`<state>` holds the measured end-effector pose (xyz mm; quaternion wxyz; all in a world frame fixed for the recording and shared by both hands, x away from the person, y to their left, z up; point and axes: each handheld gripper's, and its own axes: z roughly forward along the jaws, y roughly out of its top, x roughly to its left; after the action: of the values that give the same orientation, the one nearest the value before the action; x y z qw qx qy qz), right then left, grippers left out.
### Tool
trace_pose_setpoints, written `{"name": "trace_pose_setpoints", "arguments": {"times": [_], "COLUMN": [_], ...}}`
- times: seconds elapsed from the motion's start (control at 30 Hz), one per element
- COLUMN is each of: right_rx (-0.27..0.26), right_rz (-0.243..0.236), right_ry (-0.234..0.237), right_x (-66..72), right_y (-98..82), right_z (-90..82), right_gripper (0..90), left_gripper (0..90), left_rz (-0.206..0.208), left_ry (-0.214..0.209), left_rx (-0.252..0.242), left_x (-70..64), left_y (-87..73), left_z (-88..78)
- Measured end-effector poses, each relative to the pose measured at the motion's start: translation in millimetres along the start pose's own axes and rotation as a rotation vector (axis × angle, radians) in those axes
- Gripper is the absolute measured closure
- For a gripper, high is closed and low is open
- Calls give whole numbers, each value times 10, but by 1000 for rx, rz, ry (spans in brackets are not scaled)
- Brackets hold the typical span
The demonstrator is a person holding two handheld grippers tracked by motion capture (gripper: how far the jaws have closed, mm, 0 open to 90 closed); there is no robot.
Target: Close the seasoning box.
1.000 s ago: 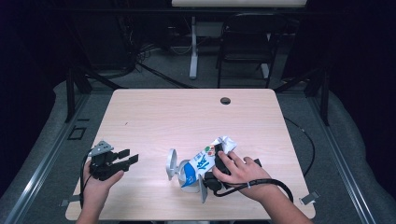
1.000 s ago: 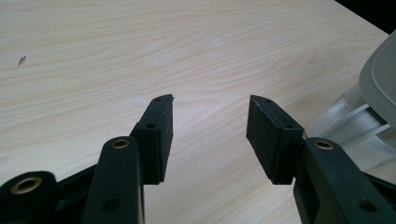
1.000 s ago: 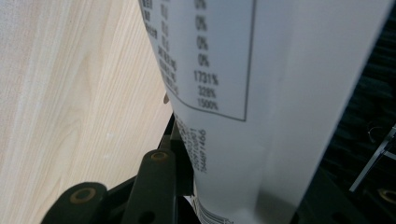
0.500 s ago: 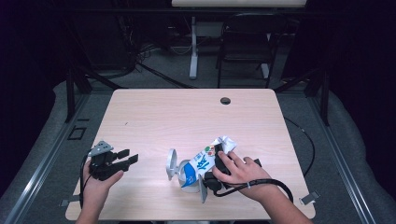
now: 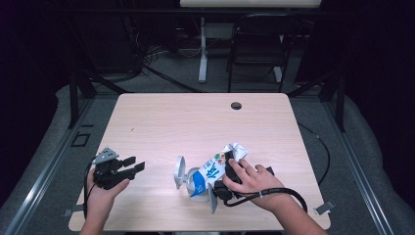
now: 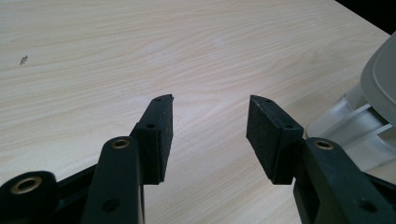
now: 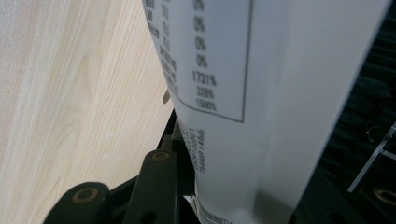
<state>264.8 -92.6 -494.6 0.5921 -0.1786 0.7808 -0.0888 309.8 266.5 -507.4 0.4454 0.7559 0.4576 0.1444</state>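
Note:
A white and blue carton (image 5: 209, 172) lies on its side on the wooden table (image 5: 195, 122), its crumpled white top (image 5: 236, 151) pointing toward the far right. My right gripper (image 5: 218, 179) comes in from the right under the person's hand and is shut on the carton. In the right gripper view the carton's printed white side (image 7: 224, 70) sits tight between the black jaws of the right gripper (image 7: 224, 158). My left gripper (image 5: 134, 164) rests near the front left, open and apart from the carton. Bare wood lies between the pads of the left gripper (image 6: 210, 116).
Two grey rounded plates (image 5: 179, 171) on a pale plastic piece (image 6: 359, 126) sit at the carton's left end; what they are I cannot tell. A dark round hole (image 5: 236, 105) marks the table's far side. Chairs and stands are behind the table.

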Motion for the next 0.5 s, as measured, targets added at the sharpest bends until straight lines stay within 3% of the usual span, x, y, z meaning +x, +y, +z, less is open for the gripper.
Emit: {"name": "trace_pose_setpoints", "arguments": {"times": [0.5], "right_rx": [-11], "right_rz": [12], "right_ry": [4], "right_x": [15], "right_y": [-13], "right_z": [-2], "right_gripper": [731], "left_gripper": [516], "left_rz": [-3], "left_ry": [3], "left_rx": [9], "left_x": [11], "left_y": [-11], "left_z": [10]}}
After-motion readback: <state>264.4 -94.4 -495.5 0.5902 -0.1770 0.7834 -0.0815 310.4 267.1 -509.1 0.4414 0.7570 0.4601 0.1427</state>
